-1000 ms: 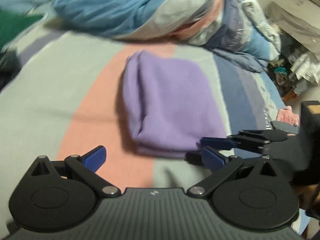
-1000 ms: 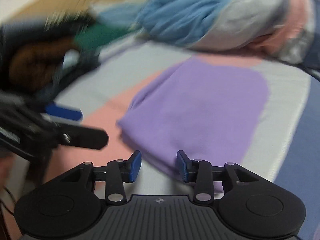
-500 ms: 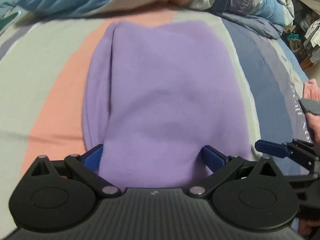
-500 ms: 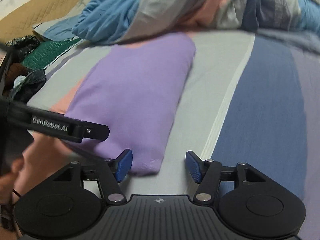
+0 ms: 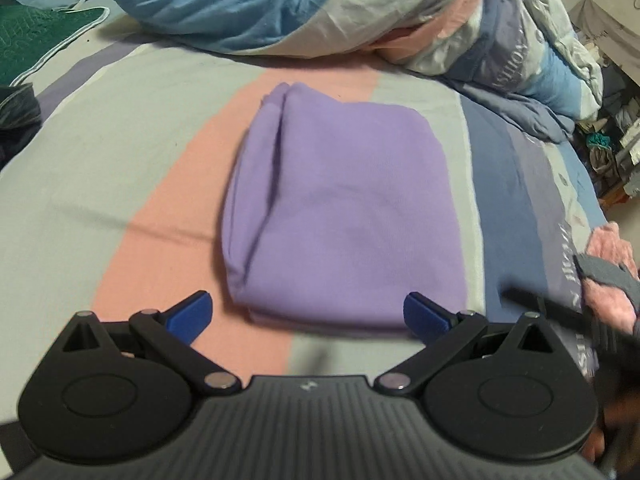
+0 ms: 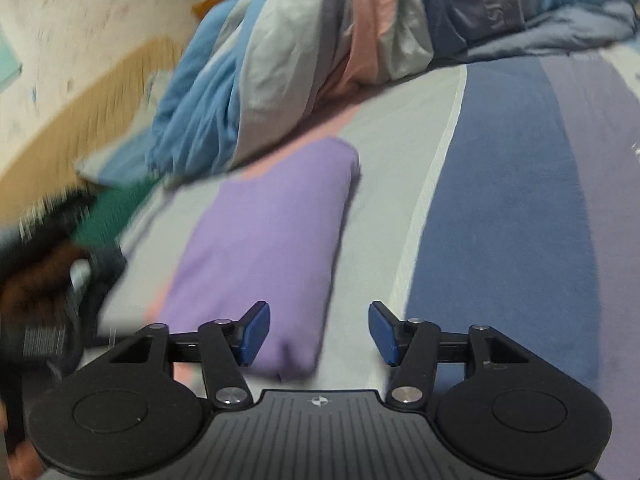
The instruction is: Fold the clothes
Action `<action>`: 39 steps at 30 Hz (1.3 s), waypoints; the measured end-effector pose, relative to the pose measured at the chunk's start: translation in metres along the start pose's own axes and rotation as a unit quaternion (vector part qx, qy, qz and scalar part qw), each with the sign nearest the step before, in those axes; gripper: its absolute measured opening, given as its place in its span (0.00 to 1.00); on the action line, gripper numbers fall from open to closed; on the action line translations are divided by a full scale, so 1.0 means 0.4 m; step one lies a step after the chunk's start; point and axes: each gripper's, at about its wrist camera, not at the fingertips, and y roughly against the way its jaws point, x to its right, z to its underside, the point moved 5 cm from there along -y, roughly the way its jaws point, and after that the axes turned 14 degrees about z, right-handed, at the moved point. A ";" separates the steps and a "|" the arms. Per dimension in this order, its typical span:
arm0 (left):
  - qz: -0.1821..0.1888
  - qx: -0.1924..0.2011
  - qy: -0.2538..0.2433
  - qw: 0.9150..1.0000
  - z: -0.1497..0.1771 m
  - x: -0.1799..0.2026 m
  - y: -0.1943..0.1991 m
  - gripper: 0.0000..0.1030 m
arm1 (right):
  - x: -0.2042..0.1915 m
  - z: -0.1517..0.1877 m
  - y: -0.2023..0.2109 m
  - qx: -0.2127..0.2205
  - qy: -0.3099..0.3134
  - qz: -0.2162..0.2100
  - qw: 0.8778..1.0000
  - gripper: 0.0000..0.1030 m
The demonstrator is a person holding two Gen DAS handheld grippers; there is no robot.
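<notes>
I have the folded purple garment (image 5: 344, 216) lying flat in the middle of the bed (image 5: 96, 148), across the pink and grey stripes of the sheet. It is a soft, matte knit, folded into a thick rounded rectangle with the layered fold showing along its left side. My left gripper (image 5: 308, 316) sits just short of the garment's near edge, fingers (image 5: 188, 314) spread wide apart with nothing between them. My right gripper (image 6: 318, 332) is at the garment's near right corner, fingers (image 6: 256, 330) also apart and holding nothing; its left finger overlaps the purple cloth in that view, but I cannot tell whether it touches.

To the right of the garment there is open sheet, a grey band and then broad navy stripes. To its left the sheet is bare up to a green quilted cloth (image 5: 28, 40) at the far left corner. A crumpled, glossy duvet (image 5: 304, 8) in blue, grey and pink is heaped along the far edge. A fuzzy pink item (image 5: 612, 264) lies at the right edge.
</notes>
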 end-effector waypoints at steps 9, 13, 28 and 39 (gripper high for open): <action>0.024 -0.020 -0.004 0.999 0.088 0.054 0.036 1.00 | 0.031 -0.154 -0.254 -0.047 -0.188 -0.092 0.977 0.60; 0.079 -0.008 0.057 0.995 0.105 0.040 0.031 1.00 | 0.020 -0.198 -0.353 -0.076 -0.209 -0.107 0.969 0.61; 0.326 0.227 0.564 0.724 0.211 -0.185 -0.165 1.00 | -0.066 -0.253 -0.450 -0.122 -0.135 -0.124 0.976 0.78; 0.201 0.177 0.498 0.825 0.125 -0.136 -0.205 0.49 | -0.055 -0.248 -0.473 -0.129 -0.138 -0.093 0.978 0.39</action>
